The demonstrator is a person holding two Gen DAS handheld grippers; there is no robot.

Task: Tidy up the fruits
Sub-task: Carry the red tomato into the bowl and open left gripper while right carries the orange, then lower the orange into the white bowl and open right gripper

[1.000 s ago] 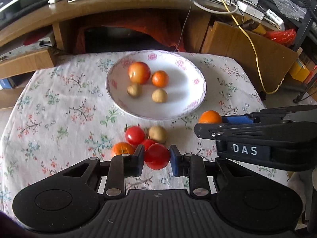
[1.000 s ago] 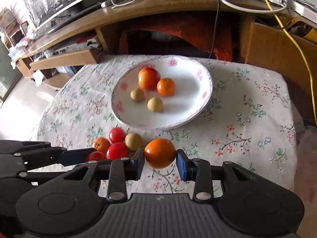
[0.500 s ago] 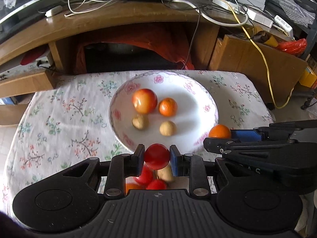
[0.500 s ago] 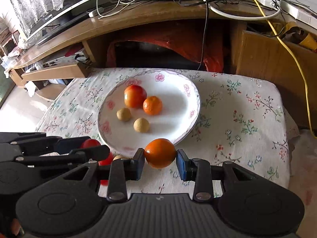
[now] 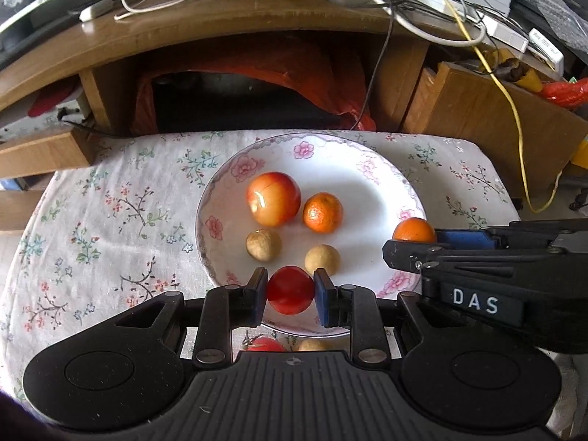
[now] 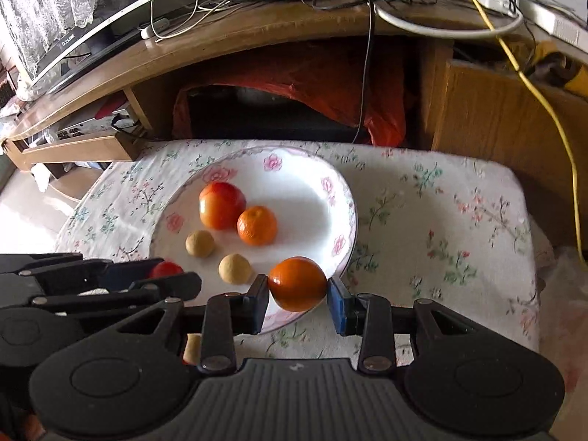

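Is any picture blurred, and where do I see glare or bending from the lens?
Left wrist view: sharp; a white glint on the large red-yellow fruit in the plate; the desk edge bows from the fisheye. Right wrist view: the tablecloth is smeared at right, the orange in the gripper stays crisp; pale washed-out light at far left.

Plate: glazed ceramic, glossy white, pink floral rim. Tablecloth: matt printed cloth. Tomato: smooth, shiny skin. Orange: finely dimpled, slight sheen. Left gripper: matt black plastic, ribbed base. Desk: varnished wood.
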